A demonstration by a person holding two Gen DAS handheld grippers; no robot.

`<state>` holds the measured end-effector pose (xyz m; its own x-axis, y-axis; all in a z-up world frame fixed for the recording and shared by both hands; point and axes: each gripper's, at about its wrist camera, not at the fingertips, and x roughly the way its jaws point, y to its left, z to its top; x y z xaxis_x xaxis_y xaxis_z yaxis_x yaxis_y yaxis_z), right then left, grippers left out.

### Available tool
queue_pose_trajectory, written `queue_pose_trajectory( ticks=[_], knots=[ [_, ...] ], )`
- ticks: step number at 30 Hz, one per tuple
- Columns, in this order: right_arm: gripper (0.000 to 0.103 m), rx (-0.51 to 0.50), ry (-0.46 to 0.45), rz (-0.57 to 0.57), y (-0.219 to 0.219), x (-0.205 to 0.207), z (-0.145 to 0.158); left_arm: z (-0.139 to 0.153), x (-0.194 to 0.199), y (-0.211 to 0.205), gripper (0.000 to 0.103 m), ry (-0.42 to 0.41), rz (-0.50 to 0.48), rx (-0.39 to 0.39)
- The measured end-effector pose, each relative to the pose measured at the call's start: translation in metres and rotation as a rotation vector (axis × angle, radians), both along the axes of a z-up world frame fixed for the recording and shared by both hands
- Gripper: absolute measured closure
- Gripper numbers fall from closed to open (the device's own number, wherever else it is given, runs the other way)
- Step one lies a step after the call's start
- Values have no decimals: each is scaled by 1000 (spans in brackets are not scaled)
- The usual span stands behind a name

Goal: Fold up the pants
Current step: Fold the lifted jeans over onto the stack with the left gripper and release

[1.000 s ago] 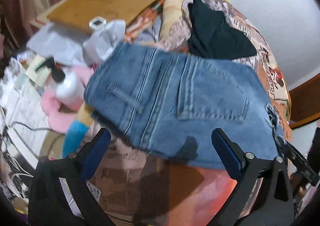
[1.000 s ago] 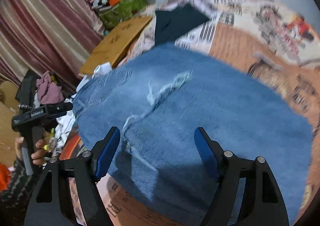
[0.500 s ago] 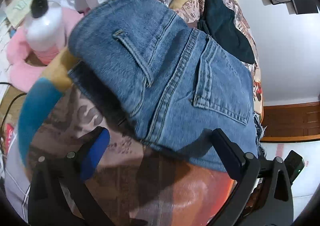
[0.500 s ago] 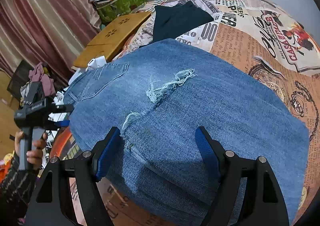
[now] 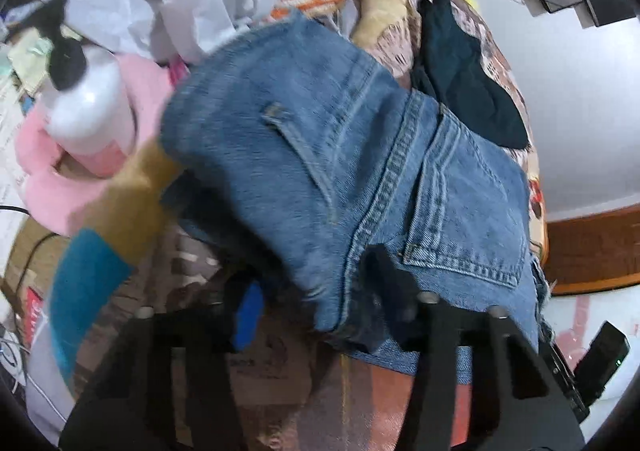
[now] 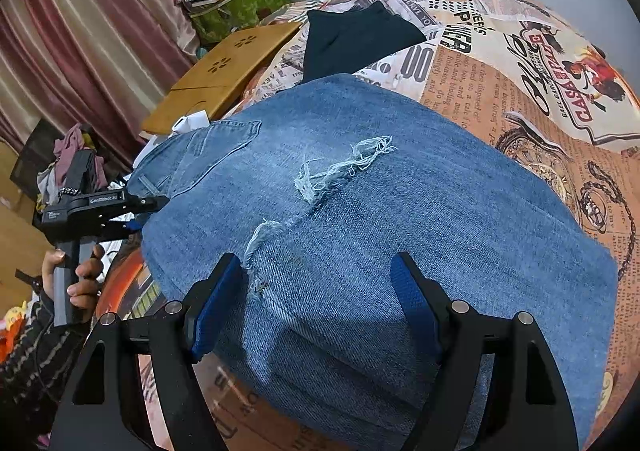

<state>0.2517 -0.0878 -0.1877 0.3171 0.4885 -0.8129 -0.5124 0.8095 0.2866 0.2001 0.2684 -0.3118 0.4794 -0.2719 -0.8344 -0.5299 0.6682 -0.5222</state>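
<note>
Denim jeans (image 6: pixel 400 235): folded, on bed (image 6: pixel 540 123). My left gripper (image 5: pixel 316 315): fingers just closing round waistband corner, pinch unconfirmed. My right gripper (image 6: pixel 316 303): fingers spread over hem. Risk: thick layered denim slipping shallow pinch, fold collapsing.

In my left view, the jeans (image 5: pixel 360 171) lie mid-frame on the bedspread (image 5: pixel 400 403); a bottle (image 5: pixel 92 107) stands at left, a dark garment (image 5: pixel 464 75) upper right. My left gripper (image 5: pixel 320 307) straddles their lower edge.
</note>
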Motion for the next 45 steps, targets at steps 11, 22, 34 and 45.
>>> queue_pose_trajectory(
  ticks=[11, 22, 34, 45],
  knots=[
    [30, 78, 52, -44, -29, -1, 16, 140, 4, -32, 80, -260, -27, 490],
    [30, -11, 24, -127, -90, -17, 15, 245, 13, -113, 82, -464, -124, 788],
    [27, 34, 41, -88, -104, -20, -6, 290, 44, -242, 85, -624, -304, 832],
    [28, 85, 43, -94, -113, -23, -2, 269, 83, -339, 87, -620, -532, 700]
  ],
)
